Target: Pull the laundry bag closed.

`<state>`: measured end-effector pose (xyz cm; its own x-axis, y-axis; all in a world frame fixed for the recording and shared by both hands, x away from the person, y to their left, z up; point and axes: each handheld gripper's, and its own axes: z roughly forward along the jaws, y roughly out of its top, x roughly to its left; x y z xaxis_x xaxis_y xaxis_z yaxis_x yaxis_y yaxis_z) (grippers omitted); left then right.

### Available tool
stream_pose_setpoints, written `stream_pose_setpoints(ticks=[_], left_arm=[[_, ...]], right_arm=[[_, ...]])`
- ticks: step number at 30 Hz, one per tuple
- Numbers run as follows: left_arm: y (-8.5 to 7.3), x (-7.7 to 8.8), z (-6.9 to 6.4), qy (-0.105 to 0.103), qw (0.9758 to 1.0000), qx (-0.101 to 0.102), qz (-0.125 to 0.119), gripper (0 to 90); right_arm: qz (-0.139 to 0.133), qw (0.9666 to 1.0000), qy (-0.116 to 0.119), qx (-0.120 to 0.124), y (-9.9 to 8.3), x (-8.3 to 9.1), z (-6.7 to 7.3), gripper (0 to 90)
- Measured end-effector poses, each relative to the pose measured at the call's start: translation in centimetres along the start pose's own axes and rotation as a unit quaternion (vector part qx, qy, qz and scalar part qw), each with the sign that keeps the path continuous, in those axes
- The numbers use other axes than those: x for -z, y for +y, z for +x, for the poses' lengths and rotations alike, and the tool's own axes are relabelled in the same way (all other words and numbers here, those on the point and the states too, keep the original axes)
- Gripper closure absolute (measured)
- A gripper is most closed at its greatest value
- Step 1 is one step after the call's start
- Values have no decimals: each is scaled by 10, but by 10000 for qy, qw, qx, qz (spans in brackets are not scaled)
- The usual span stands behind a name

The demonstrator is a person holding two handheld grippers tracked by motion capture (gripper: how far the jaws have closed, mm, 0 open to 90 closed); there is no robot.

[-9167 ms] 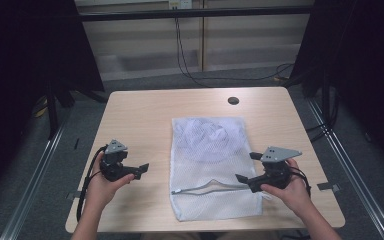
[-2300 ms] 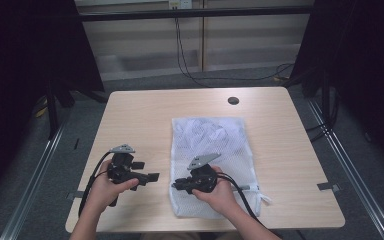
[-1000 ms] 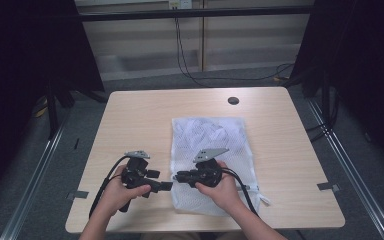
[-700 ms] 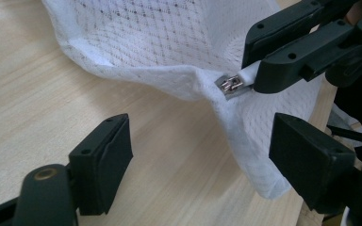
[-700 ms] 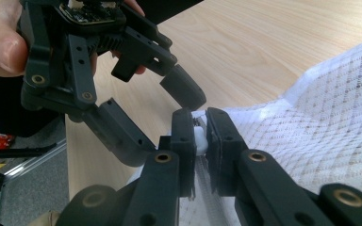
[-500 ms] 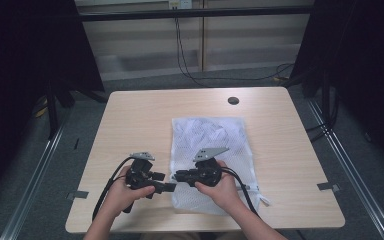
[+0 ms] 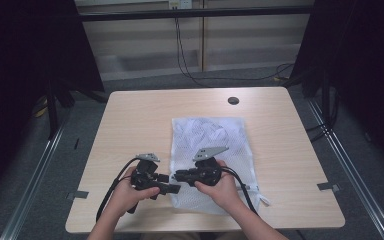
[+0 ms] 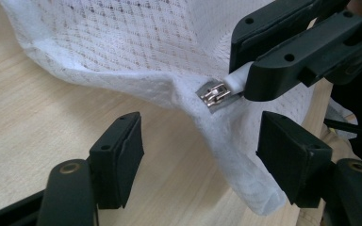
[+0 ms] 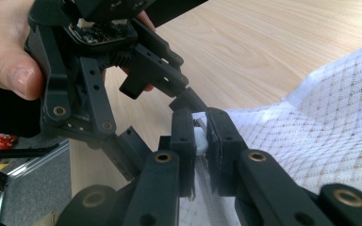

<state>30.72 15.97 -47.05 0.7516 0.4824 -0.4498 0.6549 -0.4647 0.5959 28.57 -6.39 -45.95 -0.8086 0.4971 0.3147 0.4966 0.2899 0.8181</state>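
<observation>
On the near left of the table [image 7: 130, 115], the left tongs [image 7: 172, 189] point toward the near-left corner of the white mesh laundry bag [image 7: 215, 145], their jaws having just been closing yet not clenched, the bag's corner and metal zipper slider [image 8: 213, 95] lying loose between them. Just to the right, the right tongs [image 7: 178, 176] are clenched on the white zipper pull tab [image 8: 238, 80]. The step looks like opening the zipper: next the left tongs should pinch the fabric beside the slider while the right draws the tab along the flat, translucent bag.
</observation>
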Motion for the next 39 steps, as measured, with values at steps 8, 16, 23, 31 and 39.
stream_pose_setpoints(ticks=[8, 16, 23, 31, 39], left_arm=[[1, -3, 0, -83, 9999, 69, 45, 373], [2, -6, 1, -115, 9999, 63, 5, 424], [1, -4, 1, -199, 9997, 0, -155, 447], [3, -3, 0, -222, 9994, 181, -196, 569], [6, 1, -1, -81, 9997, -15, -244, 788]], right_arm=[[-11, 10000, 4, -14, 2, 0, 0, 822], [-15, 10000, 35, -15, 2, 0, 0, 822], [-21, 10000, 53, -31, 2, 0, 0, 822], [-63, 10000, 56, -23, 3, 0, 0, 821], [-147, 9998, 91, -83, 4, 3, -1, 821]])
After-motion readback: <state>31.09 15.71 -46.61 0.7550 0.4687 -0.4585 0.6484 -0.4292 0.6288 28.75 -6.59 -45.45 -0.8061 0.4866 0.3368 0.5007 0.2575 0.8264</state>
